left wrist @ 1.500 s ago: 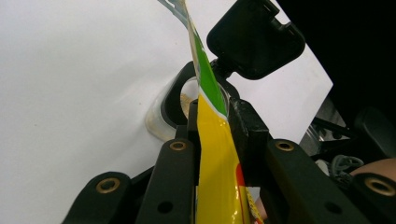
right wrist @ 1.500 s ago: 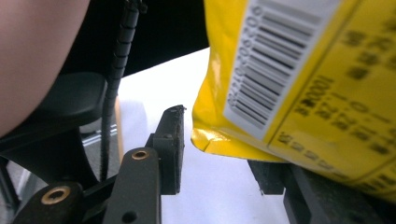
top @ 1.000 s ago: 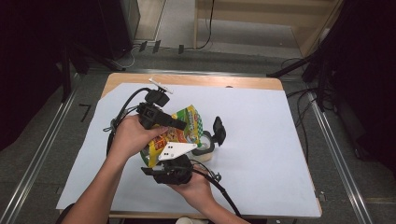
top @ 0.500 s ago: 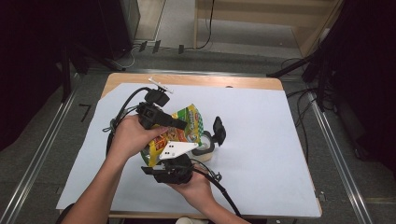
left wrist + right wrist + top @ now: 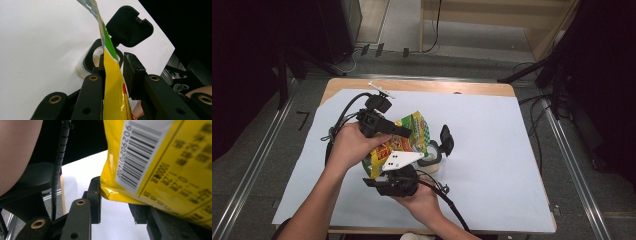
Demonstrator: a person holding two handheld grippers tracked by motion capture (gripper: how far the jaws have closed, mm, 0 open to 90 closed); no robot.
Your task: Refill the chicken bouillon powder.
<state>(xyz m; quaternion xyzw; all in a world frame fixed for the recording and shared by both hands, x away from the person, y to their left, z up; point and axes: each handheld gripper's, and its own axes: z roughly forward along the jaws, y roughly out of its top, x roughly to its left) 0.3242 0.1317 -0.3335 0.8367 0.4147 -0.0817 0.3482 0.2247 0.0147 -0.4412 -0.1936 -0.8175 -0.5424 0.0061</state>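
Comparing with a moment ago, nothing has been moved: the yellow bag (image 5: 401,142) is kept pinched by the left gripper (image 5: 113,75) above the open jar (image 5: 430,159). Its lower corner is pinched by the right gripper (image 5: 113,203), so pouring seems not finished.

I see a glossy yellow foil-like snack bag (image 5: 113,95) between my left gripper's (image 5: 117,67) matt black plastic jaws, over smooth white paper sheet (image 5: 492,145).

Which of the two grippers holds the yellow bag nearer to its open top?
The left gripper does: its jaws pinch the snack bag by the green upper edge, above the open container. The right gripper grips the bag's lower corner, beside the barcode.
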